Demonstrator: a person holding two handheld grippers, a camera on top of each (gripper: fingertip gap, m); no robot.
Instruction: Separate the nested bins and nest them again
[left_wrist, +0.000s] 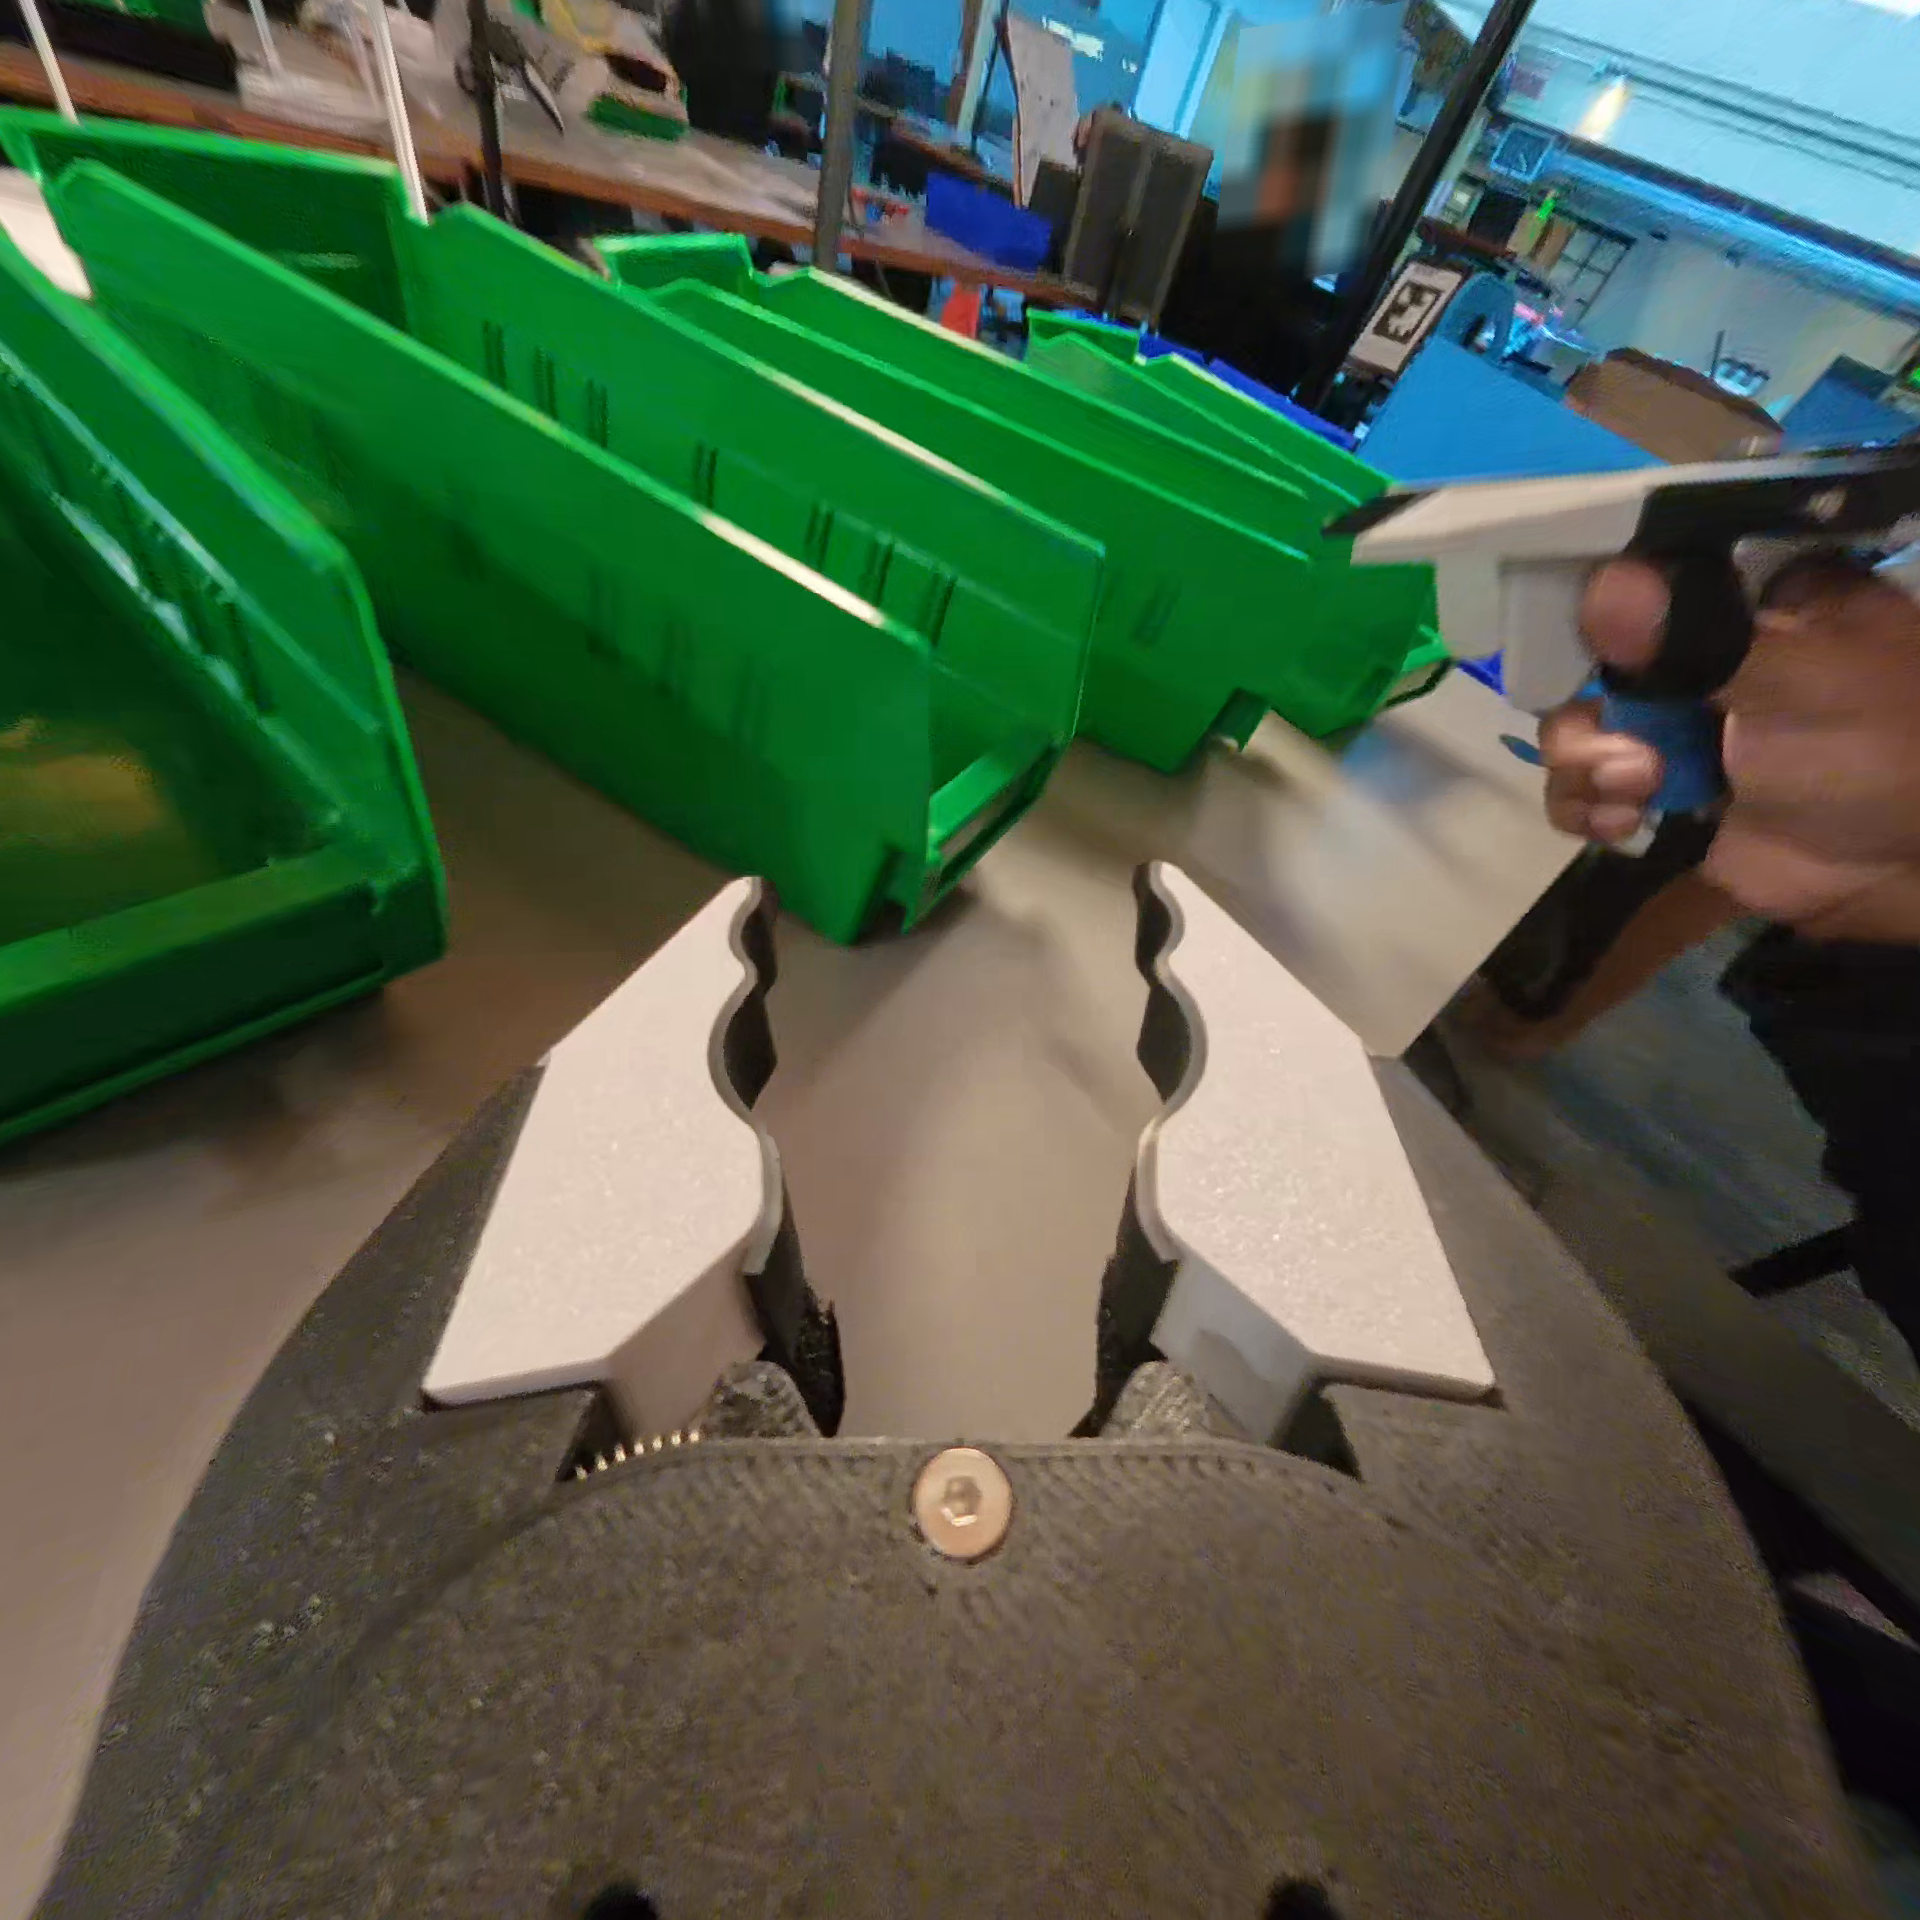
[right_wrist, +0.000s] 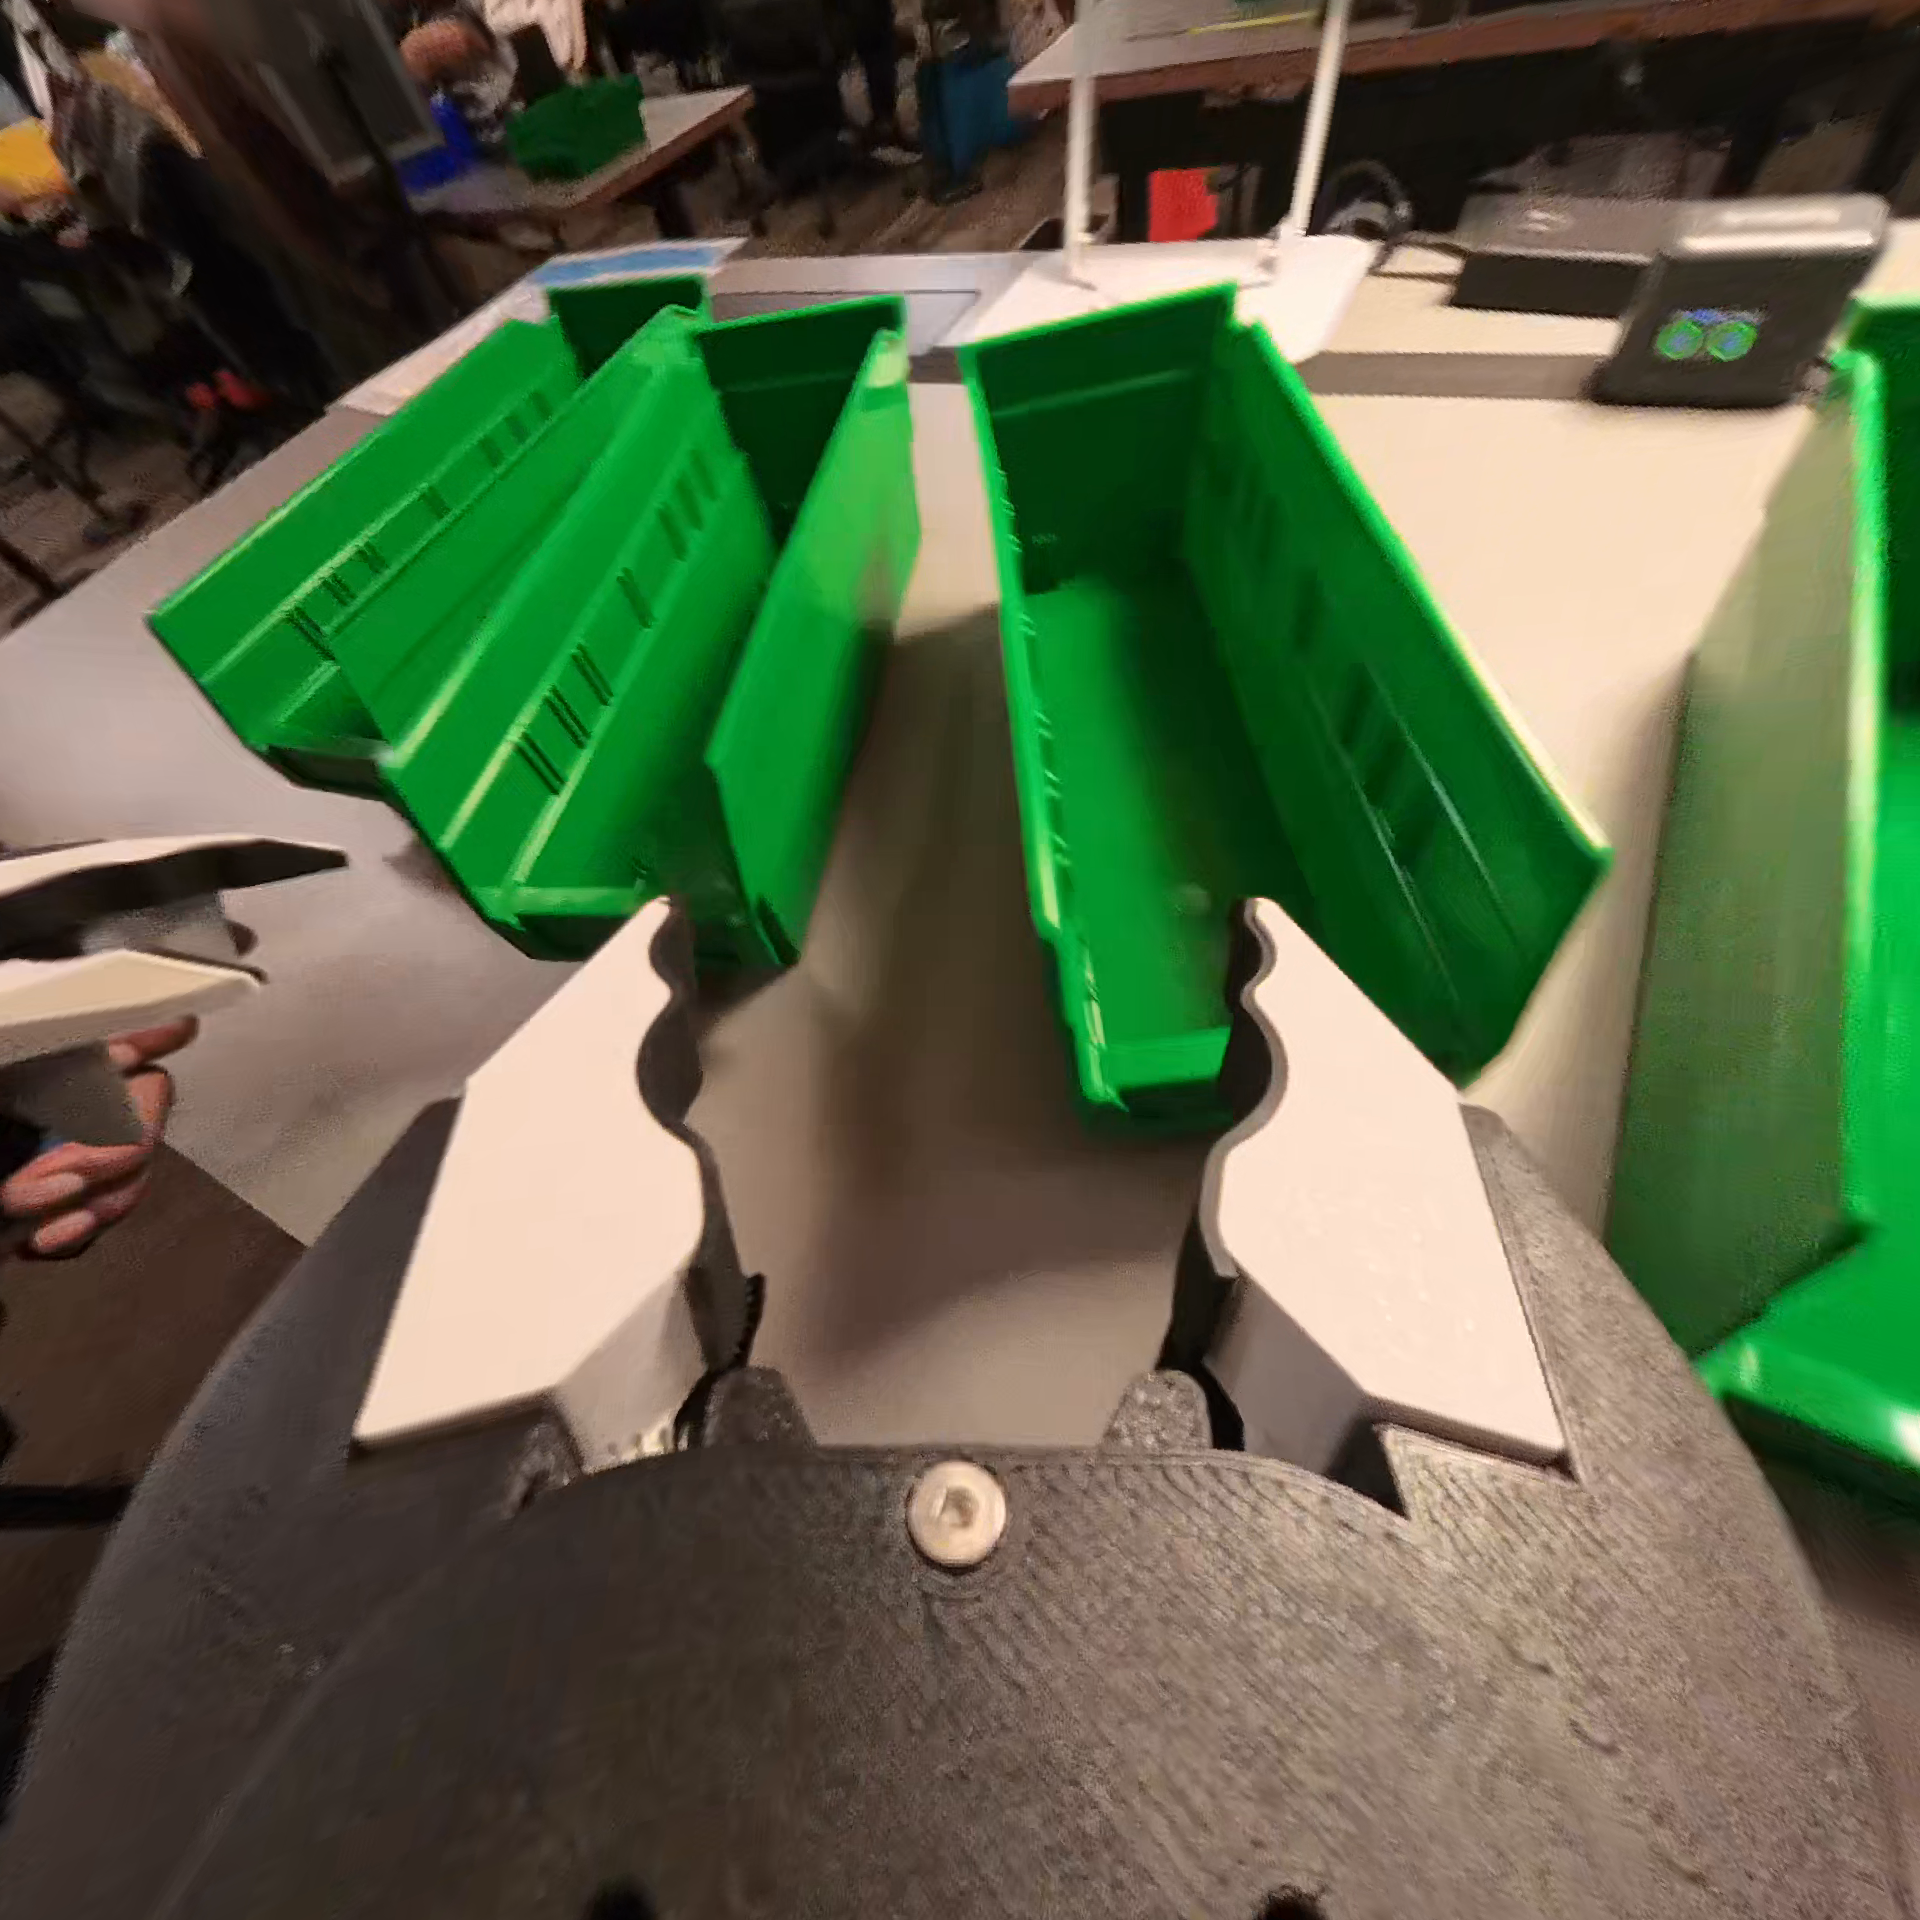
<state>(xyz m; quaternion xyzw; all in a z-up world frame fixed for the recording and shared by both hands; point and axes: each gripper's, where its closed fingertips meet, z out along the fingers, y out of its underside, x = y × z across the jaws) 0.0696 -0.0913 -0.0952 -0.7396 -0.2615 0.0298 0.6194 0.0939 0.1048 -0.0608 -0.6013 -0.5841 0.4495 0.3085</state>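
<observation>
The green bins stand apart on the grey table (right_wrist: 914, 1195), open tops up. The right wrist view looks down into them: one long bin (right_wrist: 1132, 748) stands alone in the middle, its near end just ahead of that claw's right fingertip, with two more bins (right_wrist: 582, 644) side by side to its left and a strip of bare table between. A further green bin (right_wrist: 1870, 831) is cut off at the right edge. Only this view shows the dark box (right_wrist: 1725, 322) with a lit screen at the table's far side.

The left wrist view sees the same bins from low and to the side – a row of long green walls (left_wrist: 665, 540) receding to the right, and a bigger bin (left_wrist: 187, 790) close on the left.

The left claw (left_wrist: 956, 904) stands wide open with nothing between its fingers, above bare table. The right claw (right_wrist: 956, 935) is also wide open and holds nothing. Each view catches the other claw at its edge, held in a hand (left_wrist: 1621, 727).
</observation>
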